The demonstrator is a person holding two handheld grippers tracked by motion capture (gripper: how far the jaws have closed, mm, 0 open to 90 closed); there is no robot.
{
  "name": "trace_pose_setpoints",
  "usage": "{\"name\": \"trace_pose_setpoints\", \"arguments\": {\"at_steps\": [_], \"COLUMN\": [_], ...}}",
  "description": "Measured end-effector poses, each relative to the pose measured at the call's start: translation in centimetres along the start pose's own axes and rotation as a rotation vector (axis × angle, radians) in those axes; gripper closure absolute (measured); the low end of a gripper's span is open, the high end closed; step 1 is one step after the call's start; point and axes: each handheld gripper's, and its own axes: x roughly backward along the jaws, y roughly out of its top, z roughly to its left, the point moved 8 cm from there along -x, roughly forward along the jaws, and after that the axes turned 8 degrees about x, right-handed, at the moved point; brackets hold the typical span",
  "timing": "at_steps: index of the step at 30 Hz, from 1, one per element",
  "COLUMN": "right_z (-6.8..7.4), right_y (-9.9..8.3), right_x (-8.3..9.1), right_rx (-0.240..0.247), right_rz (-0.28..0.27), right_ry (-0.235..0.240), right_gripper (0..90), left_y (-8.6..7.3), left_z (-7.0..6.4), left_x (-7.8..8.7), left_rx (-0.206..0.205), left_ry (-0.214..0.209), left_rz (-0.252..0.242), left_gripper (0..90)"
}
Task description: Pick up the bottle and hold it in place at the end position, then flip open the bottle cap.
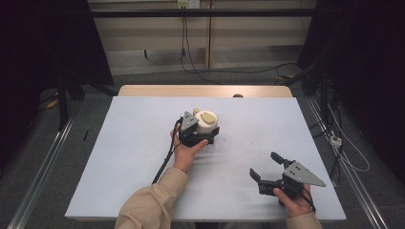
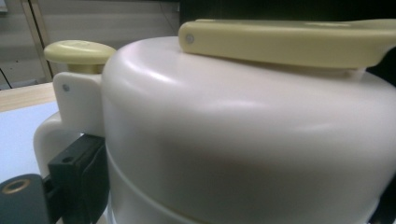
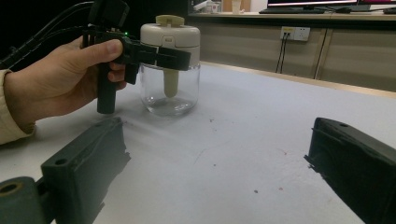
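A jar (image 1: 206, 121) stands near the middle of the table, a clear glass body (image 3: 169, 95) under a cream-white lid (image 2: 243, 126) with a pale yellow handle (image 2: 289, 42) and knob (image 2: 79, 52). My left gripper (image 1: 208, 130) reaches in from the near left, and its black jaws are shut on the lid's lower edge; one finger (image 2: 77, 172) presses the lid's side. From the right gripper view that left gripper (image 3: 173, 58) crosses the lid's front. My right gripper (image 1: 265, 164) rests low at the near right, open, with bare table between its jaws (image 3: 217, 135).
A white sheet (image 1: 133, 157) covers the table, with a wooden edge (image 1: 205, 90) showing at the back. Metal rails and cables (image 1: 339, 143) run along the floor on both sides. A counter with a wall socket (image 3: 294, 33) stands beyond the table.
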Motion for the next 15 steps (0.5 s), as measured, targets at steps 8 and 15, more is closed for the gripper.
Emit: {"name": "trace_pose_setpoints", "arguments": {"at_steps": [8,15], "right_z": [0.4,0.3], "right_y": [-0.2,-0.2], "right_x": [-0.5,-1.1], "right_rx": [0.006,-0.003], "right_rz": [0.016,0.026], "right_ry": [0.021,0.024], "right_gripper": [3.2,3.2], "left_y": [-0.1,-0.4], "left_z": [0.1,0.1], "left_x": [0.2,0.5], "left_rx": [0.002,0.001], "left_ry": [-0.007,-0.009], "left_rz": [0.000,-0.004], "left_gripper": [6.2,6.2]}}
